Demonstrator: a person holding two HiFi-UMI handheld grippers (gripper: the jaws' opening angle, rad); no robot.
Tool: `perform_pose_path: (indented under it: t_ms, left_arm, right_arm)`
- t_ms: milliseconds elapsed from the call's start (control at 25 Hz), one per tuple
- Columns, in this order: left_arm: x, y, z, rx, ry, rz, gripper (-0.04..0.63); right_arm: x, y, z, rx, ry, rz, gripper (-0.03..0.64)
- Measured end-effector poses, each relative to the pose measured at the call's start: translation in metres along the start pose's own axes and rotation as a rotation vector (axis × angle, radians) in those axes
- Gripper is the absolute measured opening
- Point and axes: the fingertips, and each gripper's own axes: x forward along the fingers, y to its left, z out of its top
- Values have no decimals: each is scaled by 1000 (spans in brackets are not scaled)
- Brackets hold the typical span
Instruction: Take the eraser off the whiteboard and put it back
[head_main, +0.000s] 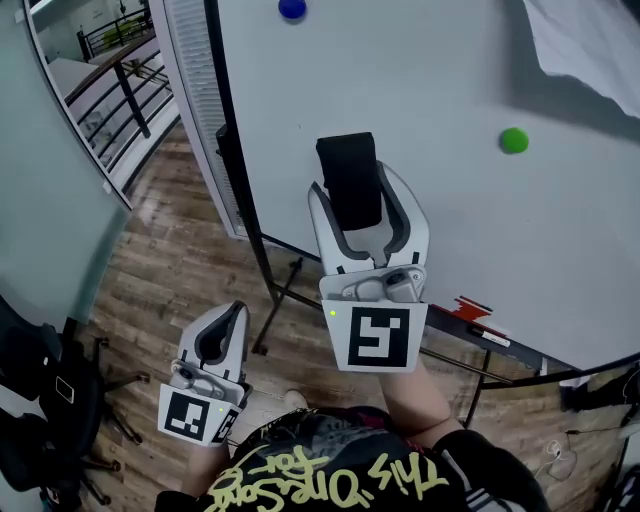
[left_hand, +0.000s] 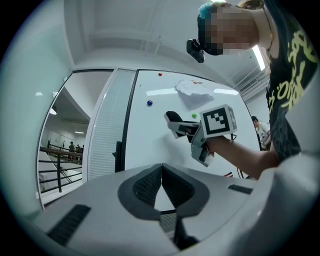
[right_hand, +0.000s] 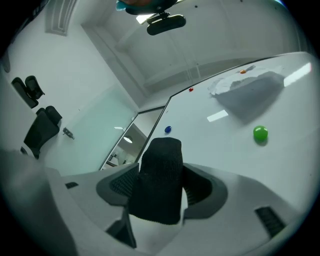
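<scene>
Clamped in the right tool (head_main: 352, 187) near the left edge of the glossy white whiteboard (head_main: 460, 230), the black felt eraser (head_main: 348, 175) could drop if released before seating flat; the left tool (left_hand: 161, 171) hangs closed, empty.

At the centre of the head view, the eraser (head_main: 349, 180) sits between the jaws of the right gripper (head_main: 356, 188), before the whiteboard (head_main: 450, 230), with a magnet (head_main: 292, 8) at the top edge, a second magnet (head_main: 514, 140) to the right, a paper sheet (head_main: 590, 40) at upper right, and the left gripper (head_main: 228, 320) at lower left over the floor (head_main: 170, 270).
</scene>
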Motion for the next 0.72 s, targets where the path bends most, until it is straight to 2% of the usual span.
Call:
perform_pose_path:
  t_ms: [360,720]
  left_arm:
    - [0,-4,5,2,-14,-5,8]
    - [-5,-2,6,11,-4,-8,8]
  right_arm:
    - [-18,17,-11,90,26,49,270]
    - [-27,18,-18,100,46,44,270]
